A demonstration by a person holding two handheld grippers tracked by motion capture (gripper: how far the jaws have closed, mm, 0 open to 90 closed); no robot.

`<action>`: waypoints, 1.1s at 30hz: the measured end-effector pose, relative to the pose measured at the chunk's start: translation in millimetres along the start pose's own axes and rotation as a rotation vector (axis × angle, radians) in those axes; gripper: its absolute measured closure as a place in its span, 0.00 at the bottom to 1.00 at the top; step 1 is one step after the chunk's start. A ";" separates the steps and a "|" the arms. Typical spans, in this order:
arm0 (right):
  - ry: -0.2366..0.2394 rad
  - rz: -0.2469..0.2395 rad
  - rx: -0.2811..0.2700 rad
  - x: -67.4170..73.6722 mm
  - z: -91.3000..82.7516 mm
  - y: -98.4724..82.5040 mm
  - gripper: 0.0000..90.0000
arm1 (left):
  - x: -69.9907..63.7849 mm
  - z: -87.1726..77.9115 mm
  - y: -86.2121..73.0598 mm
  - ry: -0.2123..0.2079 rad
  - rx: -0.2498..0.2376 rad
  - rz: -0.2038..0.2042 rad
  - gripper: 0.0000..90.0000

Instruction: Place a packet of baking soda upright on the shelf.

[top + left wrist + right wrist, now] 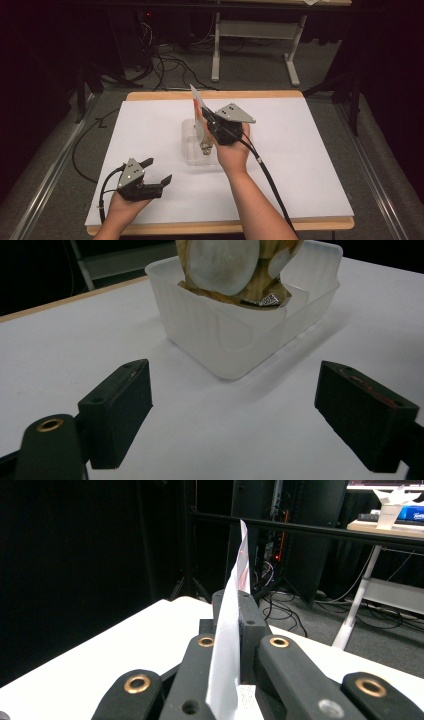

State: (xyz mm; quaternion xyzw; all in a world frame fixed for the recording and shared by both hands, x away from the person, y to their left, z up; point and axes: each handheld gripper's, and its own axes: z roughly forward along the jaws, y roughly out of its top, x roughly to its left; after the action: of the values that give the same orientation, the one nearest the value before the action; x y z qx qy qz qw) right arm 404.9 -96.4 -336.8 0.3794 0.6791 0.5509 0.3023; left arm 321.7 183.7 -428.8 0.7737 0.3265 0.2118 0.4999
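The snack packet (199,117) stands upright with its foot inside the translucent plastic tub (189,150) mid-table, its top edge pinched flat between the jaws of my right gripper (206,116). I judge I'm lowering it in; next I must ease it down, then let go. My left gripper (159,171) rests nearby, jaws wide, empty.

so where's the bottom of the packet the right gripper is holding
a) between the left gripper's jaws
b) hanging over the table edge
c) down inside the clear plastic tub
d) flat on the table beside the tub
c: the packet hangs with its lower end inside the tub, pinched by the right gripper.
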 end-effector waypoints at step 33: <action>0.012 0.002 0.027 6.2 10.8 -16.9 1.00 | -1.0 1.2 -0.4 -0.005 0.003 0.005 0.17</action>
State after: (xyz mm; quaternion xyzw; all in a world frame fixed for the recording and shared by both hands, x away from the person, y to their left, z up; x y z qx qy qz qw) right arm 407.5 -87.3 -355.5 0.3807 0.6879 0.5443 0.2927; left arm 321.7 182.3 -429.6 0.7759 0.3235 0.2105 0.4989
